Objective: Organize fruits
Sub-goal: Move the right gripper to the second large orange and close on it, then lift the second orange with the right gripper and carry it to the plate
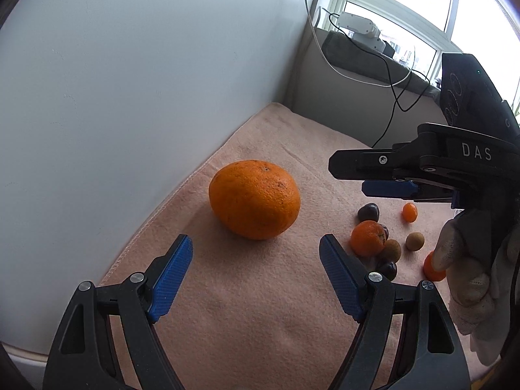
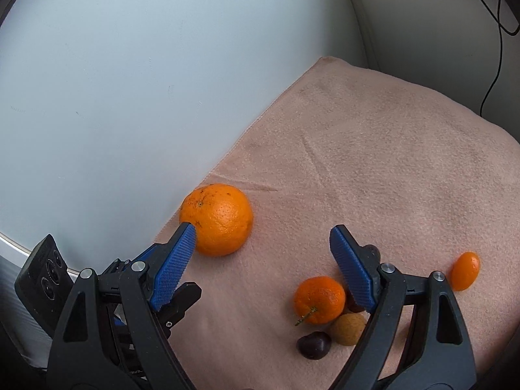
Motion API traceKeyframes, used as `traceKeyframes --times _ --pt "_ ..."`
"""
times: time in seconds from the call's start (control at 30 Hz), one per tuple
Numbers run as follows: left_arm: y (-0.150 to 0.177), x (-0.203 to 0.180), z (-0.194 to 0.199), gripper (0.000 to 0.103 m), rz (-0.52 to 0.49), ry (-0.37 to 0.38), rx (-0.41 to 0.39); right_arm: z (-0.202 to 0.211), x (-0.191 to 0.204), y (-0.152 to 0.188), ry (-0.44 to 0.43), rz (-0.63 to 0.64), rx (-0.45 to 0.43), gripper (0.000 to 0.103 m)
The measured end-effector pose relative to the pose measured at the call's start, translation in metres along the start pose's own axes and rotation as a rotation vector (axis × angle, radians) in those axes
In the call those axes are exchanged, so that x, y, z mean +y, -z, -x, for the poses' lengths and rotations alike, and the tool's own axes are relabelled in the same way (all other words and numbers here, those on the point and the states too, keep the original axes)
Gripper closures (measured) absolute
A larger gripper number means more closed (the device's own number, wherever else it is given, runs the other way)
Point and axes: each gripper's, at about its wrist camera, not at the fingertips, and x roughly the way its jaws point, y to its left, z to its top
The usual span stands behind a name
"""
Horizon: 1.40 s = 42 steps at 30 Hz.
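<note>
A large orange (image 1: 254,200) lies on a pink towel (image 1: 260,325) near a white wall. My left gripper (image 1: 256,243) stands open just short of it, blue pads level with either side and not touching. To the right, a mandarin (image 1: 368,239) sits in a cluster with brown longans (image 1: 415,241), dark round fruits (image 1: 368,213) and a kumquat (image 1: 409,212). My right gripper (image 1: 349,177) hovers above that cluster, open and empty. In the right wrist view it (image 2: 263,230) frames bare towel (image 2: 390,162) between the orange (image 2: 217,219) and the mandarin (image 2: 319,299).
The white wall (image 1: 130,97) runs along the towel's left edge. A gloved hand (image 1: 468,266) holds the right gripper and half hides a small orange fruit (image 1: 434,269). Behind the towel is a grey ledge with cables (image 1: 390,81) and a white device (image 1: 357,26) under a window.
</note>
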Motion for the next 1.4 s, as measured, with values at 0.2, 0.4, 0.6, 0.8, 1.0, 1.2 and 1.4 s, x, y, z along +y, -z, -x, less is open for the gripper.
traceKeyframes --times 0.2,0.4,0.6,0.8,1.0,1.2,1.4 --pt "0.0 0.003 -0.009 0.023 0.011 0.004 0.017 -0.018 0.006 -0.003 -0.023 0.015 0.037 0.016" --pt "-0.003 0.007 -0.016 0.023 0.027 0.011 0.026 -0.031 0.01 -0.008 -0.07 0.02 0.067 0.016" --pt "-0.005 0.006 -0.023 0.027 0.024 0.01 0.033 -0.045 0.013 -0.014 -0.106 0.009 0.09 0.016" --pt "-0.006 0.008 -0.029 0.032 0.032 0.022 0.041 -0.06 0.013 -0.018 -0.133 -0.007 0.111 0.016" --pt "-0.008 0.009 -0.034 0.035 0.039 0.034 0.051 -0.069 0.015 -0.019 -0.149 -0.017 0.135 0.024" --pt "-0.008 0.007 -0.038 0.043 0.05 0.057 0.062 -0.073 0.016 -0.019 -0.179 -0.024 0.15 0.033" --pt "-0.008 0.002 -0.039 0.045 0.046 0.061 0.058 -0.078 0.032 -0.012 -0.163 0.001 0.142 0.034"
